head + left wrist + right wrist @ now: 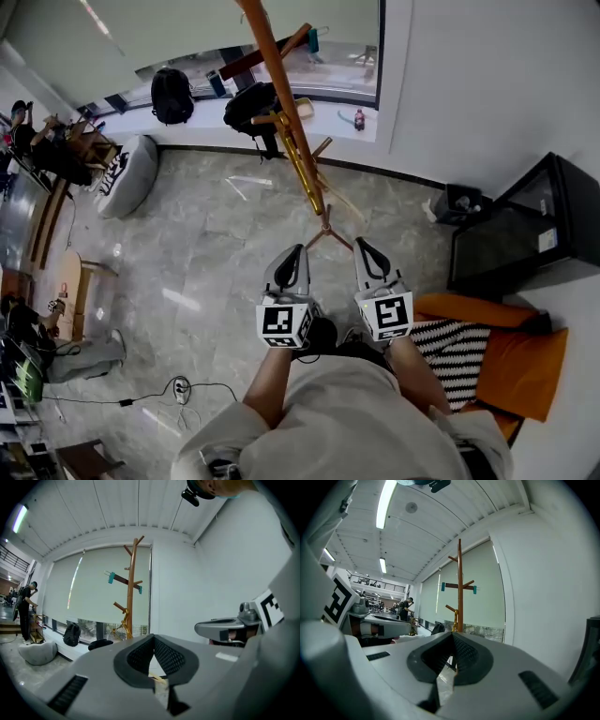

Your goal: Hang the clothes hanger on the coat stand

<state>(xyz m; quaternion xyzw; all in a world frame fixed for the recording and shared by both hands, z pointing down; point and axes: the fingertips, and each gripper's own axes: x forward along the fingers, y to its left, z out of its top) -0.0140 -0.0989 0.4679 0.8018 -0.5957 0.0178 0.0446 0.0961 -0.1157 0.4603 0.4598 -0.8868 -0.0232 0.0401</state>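
Note:
A wooden clothes hanger (pixel 327 233) hangs in front of me, its two arms spreading down to both grippers. In the head view my left gripper (pixel 296 258) is shut on the left arm's end and my right gripper (pixel 364 251) on the right arm's end. A sliver of pale wood (pixel 158 678) shows between the left gripper's (pixel 155 671) pads, and a thin brown edge (pixel 454 668) between the right gripper's (pixel 452 663) pads. The wooden coat stand (pixel 278 75) rises just beyond, with pegs and a gold hanger (pixel 302 159) on it. The stand (pixel 131 588) (pixel 460 583) is ahead in both gripper views.
Black bags (pixel 172 95) lie on the window sill behind the stand. A grey beanbag (pixel 129 175) sits at the left, a black cabinet (pixel 521 230) at the right, an orange seat with a striped cushion (pixel 464 347) by my right side. A power strip (pixel 180 386) lies on the floor.

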